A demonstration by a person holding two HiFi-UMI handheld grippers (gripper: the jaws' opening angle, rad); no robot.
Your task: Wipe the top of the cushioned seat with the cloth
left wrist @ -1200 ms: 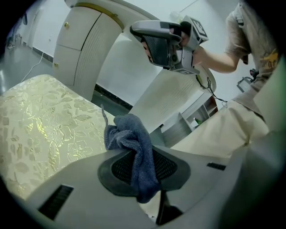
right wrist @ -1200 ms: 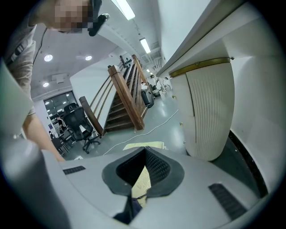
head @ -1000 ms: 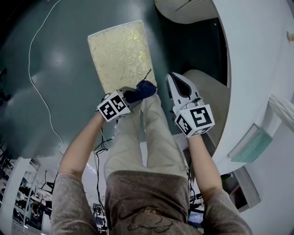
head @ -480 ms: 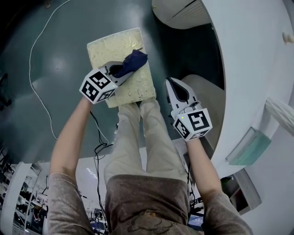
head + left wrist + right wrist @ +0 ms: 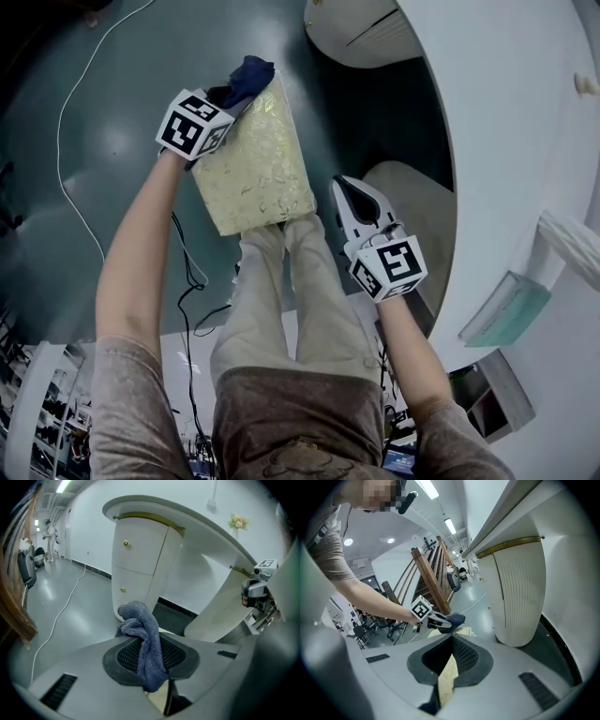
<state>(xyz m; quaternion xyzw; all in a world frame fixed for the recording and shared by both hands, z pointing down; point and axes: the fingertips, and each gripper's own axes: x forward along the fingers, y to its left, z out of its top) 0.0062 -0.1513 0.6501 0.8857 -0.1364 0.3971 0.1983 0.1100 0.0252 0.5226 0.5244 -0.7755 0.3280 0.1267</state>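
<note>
- Left gripper (image 5: 228, 97): jaws clenched on the cloth (image 5: 249, 72), which bunches out past the jaw tips at the far edge of the cushioned seat (image 5: 258, 169).
- Right gripper (image 5: 351, 190): jaws apart with nothing between them, held just off the seat's near right corner.
- Judgement: press the cloth flat on the seat top and stroke in overlapping lanes. A bunched cloth likely wipes little.
</note>
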